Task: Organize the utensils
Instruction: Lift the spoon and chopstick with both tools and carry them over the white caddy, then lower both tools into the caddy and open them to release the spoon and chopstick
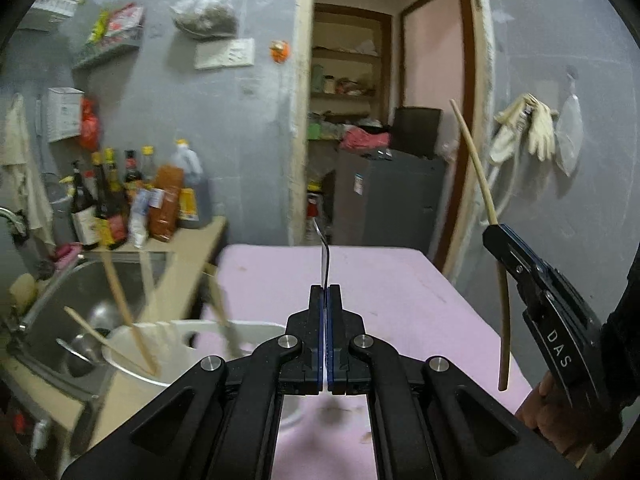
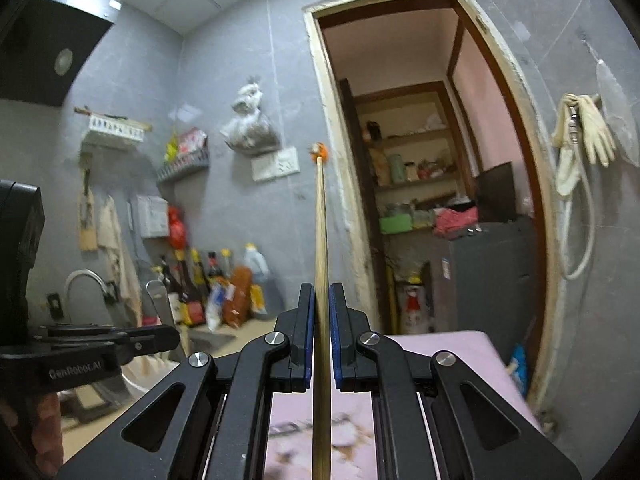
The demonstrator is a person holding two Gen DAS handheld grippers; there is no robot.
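Pink-topped table (image 1: 380, 280) fills the foreground — the left gripper (image 1: 325, 292) pinches a thin metal utensil (image 1: 324, 252) above it. Right gripper (image 2: 321, 312) clamps a wooden chopstick (image 2: 320, 240) upright; the white holder (image 1: 132, 356) with more chopsticks sits at the table's left.

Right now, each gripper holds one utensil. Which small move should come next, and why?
Probably carry the right gripper, shut on a chopstick, leftward to the white holder and lower it in: other chopsticks already stand there. The left gripper grips a thin metal utensil.
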